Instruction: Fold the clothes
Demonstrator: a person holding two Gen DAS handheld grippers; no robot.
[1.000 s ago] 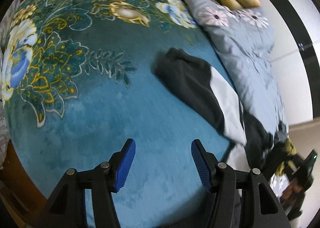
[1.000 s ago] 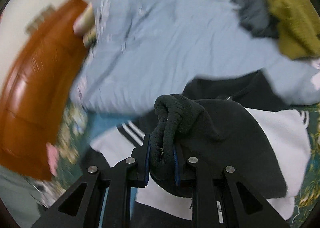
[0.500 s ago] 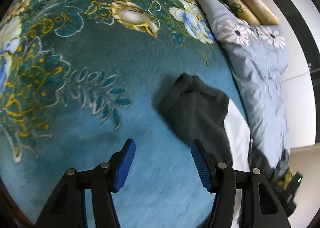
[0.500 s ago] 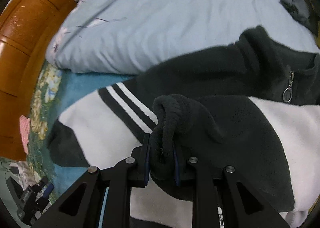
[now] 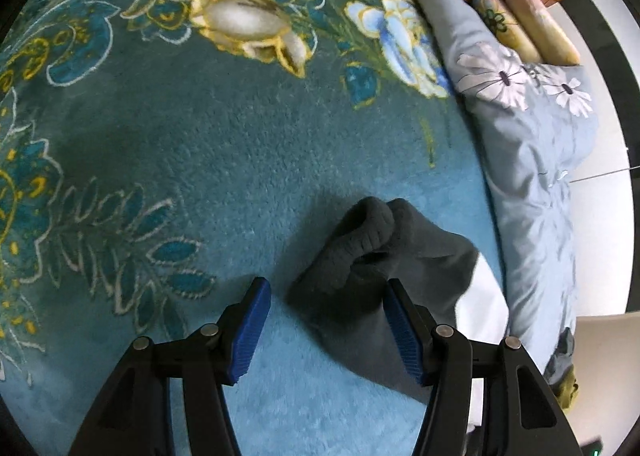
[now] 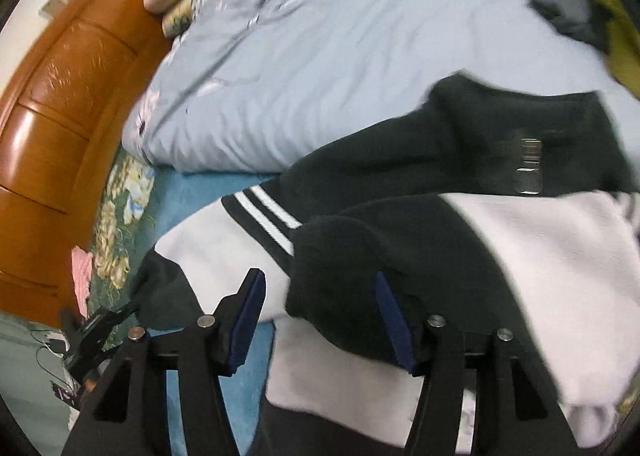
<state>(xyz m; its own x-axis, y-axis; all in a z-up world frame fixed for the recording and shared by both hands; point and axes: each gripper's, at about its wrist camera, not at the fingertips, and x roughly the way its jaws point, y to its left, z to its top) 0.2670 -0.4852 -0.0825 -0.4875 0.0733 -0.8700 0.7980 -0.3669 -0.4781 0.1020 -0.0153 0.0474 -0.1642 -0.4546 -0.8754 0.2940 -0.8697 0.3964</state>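
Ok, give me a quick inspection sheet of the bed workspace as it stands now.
Surface: teal floral blanket on the bed.
Job's things: black-and-white fleece jacket; one dark cuff lies folded over the body, the other dark cuff rests on the blanket.
Clutter: grey and olive garments, pink cloth.
Grippers: left claw open beside its cuff; right claw opening, cuff between the fingers.
Cables: thin wires off the bed edge.
Surroundings: pale blue quilt, wooden headboard, bolster pillows.
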